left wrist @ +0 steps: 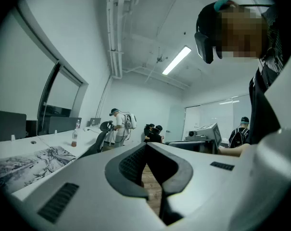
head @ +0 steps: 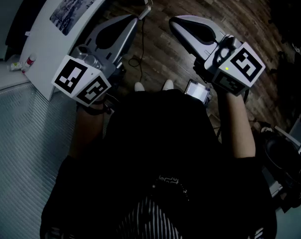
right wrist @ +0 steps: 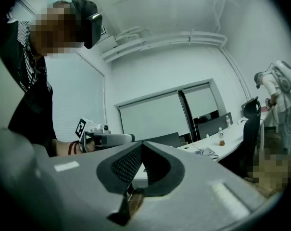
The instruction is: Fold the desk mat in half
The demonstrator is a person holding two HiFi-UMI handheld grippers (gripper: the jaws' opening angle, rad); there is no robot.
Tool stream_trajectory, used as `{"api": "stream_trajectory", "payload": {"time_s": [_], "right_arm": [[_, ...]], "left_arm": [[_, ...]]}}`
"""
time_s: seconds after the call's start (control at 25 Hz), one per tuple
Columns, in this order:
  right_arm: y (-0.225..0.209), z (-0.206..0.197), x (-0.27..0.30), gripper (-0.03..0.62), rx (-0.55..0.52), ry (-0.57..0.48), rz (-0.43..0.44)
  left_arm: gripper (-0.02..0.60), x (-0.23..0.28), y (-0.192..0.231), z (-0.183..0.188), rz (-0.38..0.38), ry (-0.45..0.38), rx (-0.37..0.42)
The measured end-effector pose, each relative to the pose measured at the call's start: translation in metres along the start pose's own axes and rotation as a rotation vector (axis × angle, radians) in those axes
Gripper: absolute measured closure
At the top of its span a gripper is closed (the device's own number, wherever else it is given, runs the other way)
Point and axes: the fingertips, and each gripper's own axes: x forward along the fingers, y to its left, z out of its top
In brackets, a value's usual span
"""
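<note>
Showing in head view left tool and right tool level over wood floor, desk mat flat on white bench well apart from both; left gripper view: jaws clenched, empty, mat at left; right gripper view: jaws clenched, empty, mat far off.

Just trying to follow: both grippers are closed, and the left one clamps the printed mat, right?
No: the left gripper is closed on nothing. The left gripper view shows the printed mat lying on the white desk, apart from it. The right gripper is closed too.
</note>
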Motion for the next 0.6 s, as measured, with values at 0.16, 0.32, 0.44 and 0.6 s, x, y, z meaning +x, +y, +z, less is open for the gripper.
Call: {"api": "stream_trajectory", "payload": {"time_s": [0.16,0.32,0.44,0.6], "right_arm": [[-0.005,-0.006,-0.002,0.591,-0.005,0.005,0.003],[-0.013,-0.018,-0.005,0.591,0.007,0.002,-0.001],[-0.017,-0.028,-0.009,0.591,0.019,-0.003,0.007],[-0.020,-0.036,-0.011,0.591,0.013,0.005,0.010]], "left_arm": [[0.575,0.006,0.002,-0.007,-0.001,0.003,0.000],[0.575,0.009,0.005,-0.019,0.002,0.009,-0.019],[0.575,0.010,0.006,-0.029,0.000,0.015,-0.019],[0.574,0.010,0.008,-0.034,-0.001,0.020,-0.018]]}}
